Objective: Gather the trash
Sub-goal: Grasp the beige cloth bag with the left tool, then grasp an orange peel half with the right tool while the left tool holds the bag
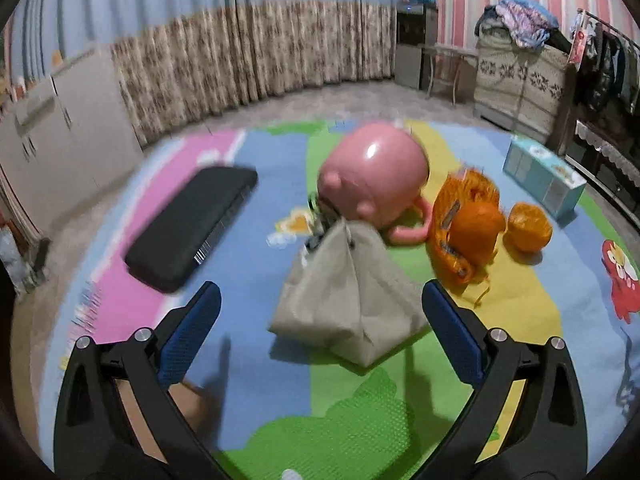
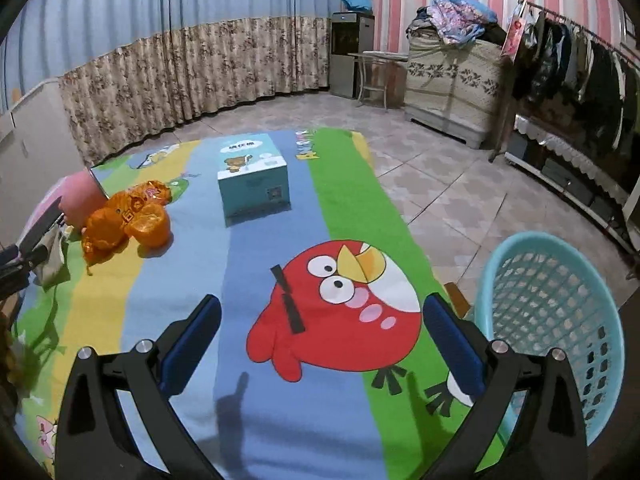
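Grey and crumpled, a paper bag (image 1: 348, 300) sits on the mat (image 1: 248, 240) just ahead of the left gripper (image 1: 320, 320), whose jaws are spread wide on either side of it without touching. Beyond the bag lie a pink mug (image 1: 376, 176), an orange wrapper (image 1: 460, 220) and an orange (image 1: 528, 226), with a black pad (image 1: 192, 224) to the left and a blue box (image 1: 540, 176) far right. The right gripper (image 2: 320, 320) is also spread and empty, over the red bird print. A blue basket (image 2: 552, 320) stands on the floor at the mat's near right edge; what shows of its inside looks empty. Nothing seems collected yet: bag and wrapper are probably the trash left to pick up
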Demonstrator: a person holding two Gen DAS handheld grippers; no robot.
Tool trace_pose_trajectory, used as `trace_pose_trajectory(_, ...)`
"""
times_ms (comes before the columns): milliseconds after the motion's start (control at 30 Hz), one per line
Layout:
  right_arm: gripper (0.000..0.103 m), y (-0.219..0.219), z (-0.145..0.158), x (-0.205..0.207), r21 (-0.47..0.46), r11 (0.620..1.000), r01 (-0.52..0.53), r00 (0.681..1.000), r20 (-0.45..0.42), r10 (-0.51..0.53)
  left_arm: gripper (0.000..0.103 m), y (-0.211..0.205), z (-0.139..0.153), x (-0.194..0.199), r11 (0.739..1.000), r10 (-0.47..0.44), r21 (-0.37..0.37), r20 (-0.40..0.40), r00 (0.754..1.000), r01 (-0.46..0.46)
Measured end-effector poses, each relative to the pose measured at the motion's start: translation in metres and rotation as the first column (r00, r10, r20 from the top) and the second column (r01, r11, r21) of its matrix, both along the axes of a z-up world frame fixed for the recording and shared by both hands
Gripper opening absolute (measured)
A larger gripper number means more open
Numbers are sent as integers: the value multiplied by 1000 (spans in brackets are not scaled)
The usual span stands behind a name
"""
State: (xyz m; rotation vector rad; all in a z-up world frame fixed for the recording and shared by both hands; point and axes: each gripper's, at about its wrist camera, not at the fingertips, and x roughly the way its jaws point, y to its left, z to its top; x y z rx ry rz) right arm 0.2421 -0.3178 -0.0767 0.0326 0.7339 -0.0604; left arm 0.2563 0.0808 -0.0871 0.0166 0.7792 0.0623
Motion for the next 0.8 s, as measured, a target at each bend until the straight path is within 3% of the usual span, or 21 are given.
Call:
trace_pose_trajectory(33,99,1,1,1,2,1000,-4,1000,1,4,83,3,-6,3,999,-12,-30,-25,1000,11)
trace_pose_trajectory(100,99,7,1,5,-2,1000,-25,1000,-5,25,58,6,-10,6,996,-37,-79,-50,998,33)
trace_pose_trajectory(200,99,19,-3,14,9,997,-72,997,-26,73,36,8,-15,8,988,-81,-137,-69,994,71)
trace_pose_trajectory(300,99,36,-7,24,-5,995,-98,995,-34,98,19,4,-12,2,987,-94,-131,-31,995,89)
trace_pose_trajectory(400,99,52,-10,35,1,993,-114,993,-43,114,18,1,-3,-6,992,-79,-97,40,996,83)
trace_pose_trajectory(500,99,70,-12,48,2,990,-139,989,-46,139,17,-2,10,-13,998,-57,-17,134,989,60)
trace_pose_trajectory(633,98,96,-17,69,3,985,-171,984,-55,171,17,-1,27,-24,996,-2,90,263,965,-23)
trace_pose_trajectory(733,98,111,-24,82,8,982,-191,979,-74,191,17,10,33,-24,993,59,84,302,952,-88)
trace_pose_trajectory(800,97,125,-31,94,-9,978,-209,974,-96,207,17,21,33,-21,993,90,41,287,954,-107)
